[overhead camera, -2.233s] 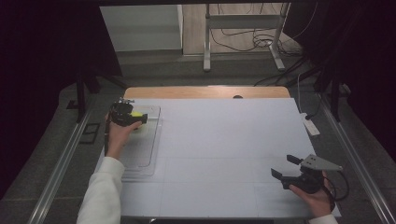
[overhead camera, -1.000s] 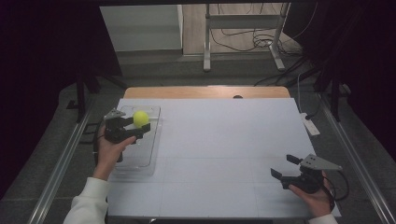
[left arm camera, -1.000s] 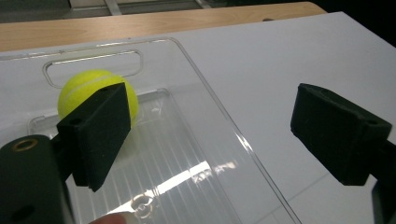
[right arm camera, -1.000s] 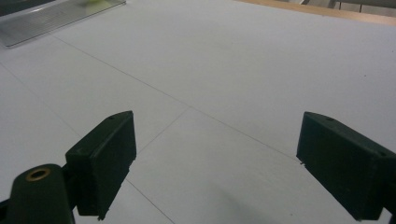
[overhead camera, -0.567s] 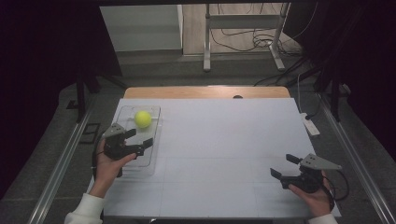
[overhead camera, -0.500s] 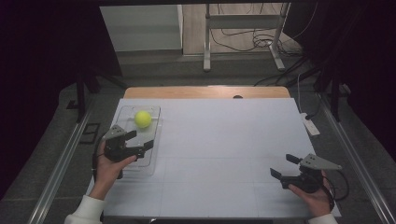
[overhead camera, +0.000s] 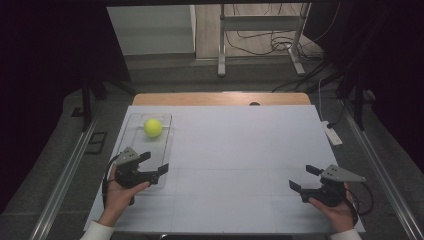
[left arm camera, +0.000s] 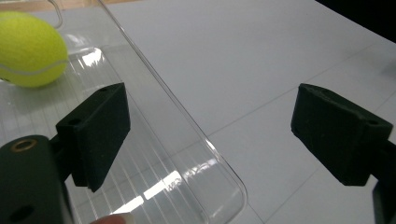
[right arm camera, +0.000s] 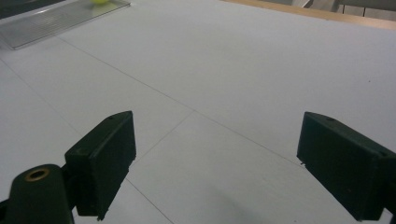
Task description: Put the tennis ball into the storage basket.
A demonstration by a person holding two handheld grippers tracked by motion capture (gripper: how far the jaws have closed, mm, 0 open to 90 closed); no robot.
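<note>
The yellow-green tennis ball (overhead camera: 153, 127) sits at rest in the far end of the clear plastic tray (overhead camera: 134, 145), its pale seam showing. The tray lies flat on the white table's left side, shallow, ribbed along its floor, with rounded corners.

High view looks down over the table (overhead camera: 240, 150) — both gripper views skim close along it, sharing the tray (left arm camera: 154, 154).
</note>
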